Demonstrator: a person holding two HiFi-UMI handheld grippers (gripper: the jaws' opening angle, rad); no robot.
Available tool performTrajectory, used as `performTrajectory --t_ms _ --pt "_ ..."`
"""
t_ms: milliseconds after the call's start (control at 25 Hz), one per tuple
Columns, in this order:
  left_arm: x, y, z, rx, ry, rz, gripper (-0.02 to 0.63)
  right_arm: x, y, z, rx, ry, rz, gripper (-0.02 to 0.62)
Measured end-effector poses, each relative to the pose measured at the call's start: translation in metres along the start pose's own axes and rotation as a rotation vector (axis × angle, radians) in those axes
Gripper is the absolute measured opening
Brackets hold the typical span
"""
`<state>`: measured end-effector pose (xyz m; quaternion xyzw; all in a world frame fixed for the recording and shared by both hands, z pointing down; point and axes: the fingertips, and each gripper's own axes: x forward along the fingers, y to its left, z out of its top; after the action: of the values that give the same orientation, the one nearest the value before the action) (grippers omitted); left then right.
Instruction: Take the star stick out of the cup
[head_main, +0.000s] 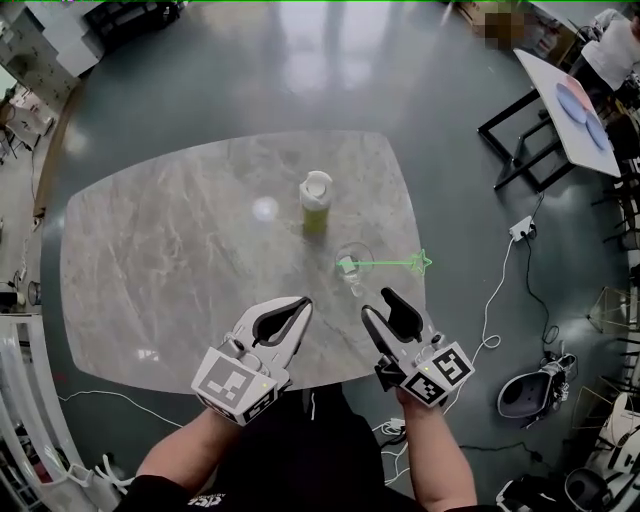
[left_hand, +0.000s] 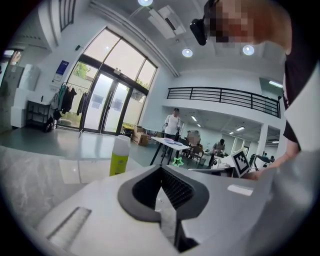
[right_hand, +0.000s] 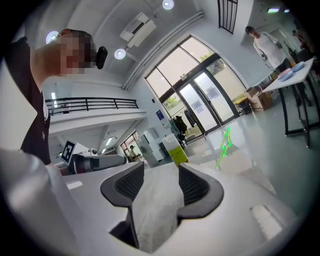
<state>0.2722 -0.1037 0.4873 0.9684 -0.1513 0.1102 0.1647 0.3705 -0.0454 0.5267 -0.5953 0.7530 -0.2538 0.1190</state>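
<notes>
green star stick (head_main: 390, 265) is noted with one end in the clear cup (head_main: 360, 250) on the marble table (head_main: 150, 260), near a yellow bottle (head_main: 315, 205). left gripper (head_main: 303, 303) jaws are clenched, empty; right gripper (head_main: 377, 302) jaws are parted, nothing held.

A grey marble bench (head_main: 180, 280) fills the middle of the head view. Near its centre a yellow-green bottle (head_main: 316, 205) with a white cap stands upright. At the upper right a white side table (head_main: 560, 110) stands on the dark floor (head_main: 250, 60), and a small white power block (head_main: 521, 229) lies near it.
</notes>
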Motion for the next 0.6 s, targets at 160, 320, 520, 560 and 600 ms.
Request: performTrajectory --t_ms 160,320,520,560,600 --pt "0.006 0.004 -0.013 -0.009 0.028 0.006 0.002 0.013 -0.030 -0.019 0.046 -0.006 -0.024 0.327" --pt "0.007 0.009 -0.013 -0.016 0.030 0.030 0.002 0.023 -0.051 -0.029 0.055 0.010 -0.038 0.347" --pt "0.004 0.016 -0.013 -0.026 0.035 0.077 0.002 0.035 -0.068 -0.041 0.041 0.037 -0.051 0.321" --pt "0.003 0.017 -0.012 -0.025 0.036 0.084 0.003 0.037 -0.071 -0.041 0.036 0.036 -0.057 0.288" --pt "0.002 0.018 -0.012 -0.024 0.037 0.090 0.002 0.038 -0.074 -0.042 0.032 0.032 -0.063 0.259"
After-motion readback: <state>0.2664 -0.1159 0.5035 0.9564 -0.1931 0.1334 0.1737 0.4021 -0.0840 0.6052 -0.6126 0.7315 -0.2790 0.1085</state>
